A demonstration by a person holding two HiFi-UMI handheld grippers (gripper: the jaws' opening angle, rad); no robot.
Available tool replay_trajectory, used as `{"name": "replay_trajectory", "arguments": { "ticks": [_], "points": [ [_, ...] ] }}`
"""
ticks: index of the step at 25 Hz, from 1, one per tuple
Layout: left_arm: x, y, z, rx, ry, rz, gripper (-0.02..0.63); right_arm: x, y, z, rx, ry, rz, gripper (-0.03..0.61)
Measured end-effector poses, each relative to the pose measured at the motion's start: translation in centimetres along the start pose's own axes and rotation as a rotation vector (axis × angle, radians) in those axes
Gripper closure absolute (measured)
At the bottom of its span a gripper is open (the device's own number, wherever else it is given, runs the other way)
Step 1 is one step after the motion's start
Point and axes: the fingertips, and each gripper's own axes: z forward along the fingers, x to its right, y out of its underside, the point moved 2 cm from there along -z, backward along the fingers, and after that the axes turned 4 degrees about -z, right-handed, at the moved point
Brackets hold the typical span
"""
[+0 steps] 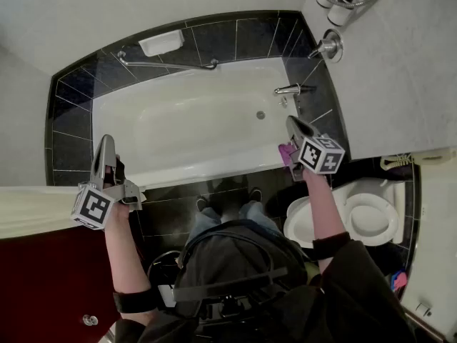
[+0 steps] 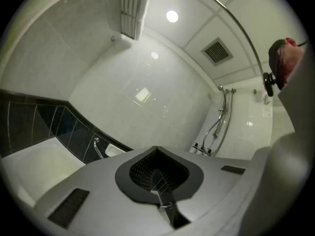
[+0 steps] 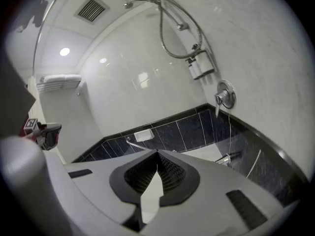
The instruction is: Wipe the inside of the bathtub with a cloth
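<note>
Left tool [image 1: 106, 141] at 9 o'clock, right tool [image 1: 294, 122] at 2 o'clock, both pinched narrow, empty, near white bathtub [image 1: 193, 131] front edge.

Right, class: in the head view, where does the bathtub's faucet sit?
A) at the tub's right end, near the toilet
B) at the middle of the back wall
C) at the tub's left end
A: the faucet juts over the bathtub at its right end, towards the toilet.
</note>
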Motion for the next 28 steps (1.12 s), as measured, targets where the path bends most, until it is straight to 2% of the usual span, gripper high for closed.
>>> {"name": "replay_trajectory", "arguments": {
  "ticks": [3, 8, 10, 13, 19, 28],
  "points": [
    [1.2, 0.6, 1.8, -0.068, -0.028, 0.167, 0.614, -2.2, -1.8, 0.5, 0.003, -0.017, -0.150, 0.561],
    [3.9, 2.7, 4.8, -0.182, -0.039, 0.580, 0.614, -6.0, -3.9, 1.8, 0.005, -0.046, -0.398, 0.560],
    [5.0, 3.8, 5.6, -0.201, -0.026, 0.664, 0.614, -7.6, -4.5, 2.1, 0.011, -0.065, -0.477, 0.560],
    [6.2, 5.4, 6.4, -0.205, -0.007, 0.661, 0.614, -10.4, -5.0, 2.1, 0.025, -0.112, -0.527, 0.560],
    [6.5, 7.6, 6.1, -0.204, -0.008, 0.621, 0.614, -15.3, -5.0, 1.6, 0.049, -0.212, -0.536, 0.560],
    [6.8, 8.9, 5.7, -0.242, 0.015, 0.661, 0.614, -15.1, -3.9, 1.0, 0.038, -0.209, -0.535, 0.560]
  ]
}}
